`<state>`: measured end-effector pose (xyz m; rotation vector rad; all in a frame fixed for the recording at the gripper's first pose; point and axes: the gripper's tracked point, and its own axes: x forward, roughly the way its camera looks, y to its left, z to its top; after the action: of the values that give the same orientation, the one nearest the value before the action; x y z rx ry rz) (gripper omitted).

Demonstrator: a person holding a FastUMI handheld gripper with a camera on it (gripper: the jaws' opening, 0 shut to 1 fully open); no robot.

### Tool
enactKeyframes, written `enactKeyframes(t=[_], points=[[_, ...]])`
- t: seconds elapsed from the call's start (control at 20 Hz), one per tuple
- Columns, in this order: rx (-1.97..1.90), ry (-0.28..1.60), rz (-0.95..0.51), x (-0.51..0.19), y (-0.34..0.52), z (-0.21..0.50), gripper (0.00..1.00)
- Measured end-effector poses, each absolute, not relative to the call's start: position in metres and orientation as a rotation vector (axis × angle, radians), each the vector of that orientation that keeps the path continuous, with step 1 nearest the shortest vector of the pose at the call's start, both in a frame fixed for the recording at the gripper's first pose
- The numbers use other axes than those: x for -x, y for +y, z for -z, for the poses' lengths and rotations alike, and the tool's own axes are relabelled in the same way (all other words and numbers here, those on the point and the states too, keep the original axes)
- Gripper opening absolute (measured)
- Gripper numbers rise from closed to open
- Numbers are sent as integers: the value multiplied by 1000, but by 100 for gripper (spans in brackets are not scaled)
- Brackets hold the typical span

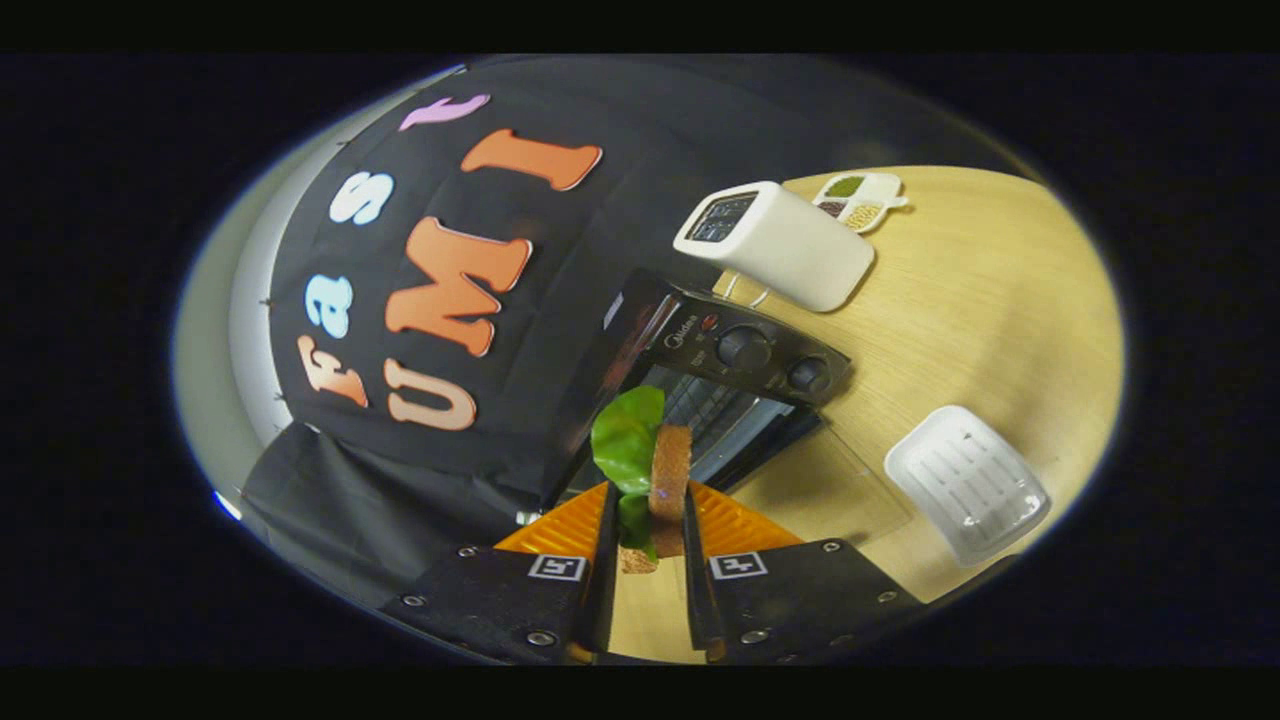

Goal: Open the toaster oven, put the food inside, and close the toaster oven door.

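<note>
My gripper (pixel 648 520) pinches the sandwich (pixel 668 480) between both fingers, just short of the open toaster oven (pixel 740 350); I should keep it level, clear the dropped glass door (pixel 830 480), then release on the rack

Toaster oven (pixel 742 352), frame centre: small pale wordmark beside the knobs, too blurred to read. Gripper (pixel 650 505), lower centre: a square black-and-white coded marker on each finger, no letters. Fingers clamp a bread slice (pixel 670 465).
</note>
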<state>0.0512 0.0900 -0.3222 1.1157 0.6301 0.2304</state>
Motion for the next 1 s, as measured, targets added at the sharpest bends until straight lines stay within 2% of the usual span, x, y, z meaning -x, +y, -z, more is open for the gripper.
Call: enactKeyframes(t=[0.7,1.0], points=[[-1392,534,29,-126,159,391,31],[-1406,595,88,-149,185,407,35]])
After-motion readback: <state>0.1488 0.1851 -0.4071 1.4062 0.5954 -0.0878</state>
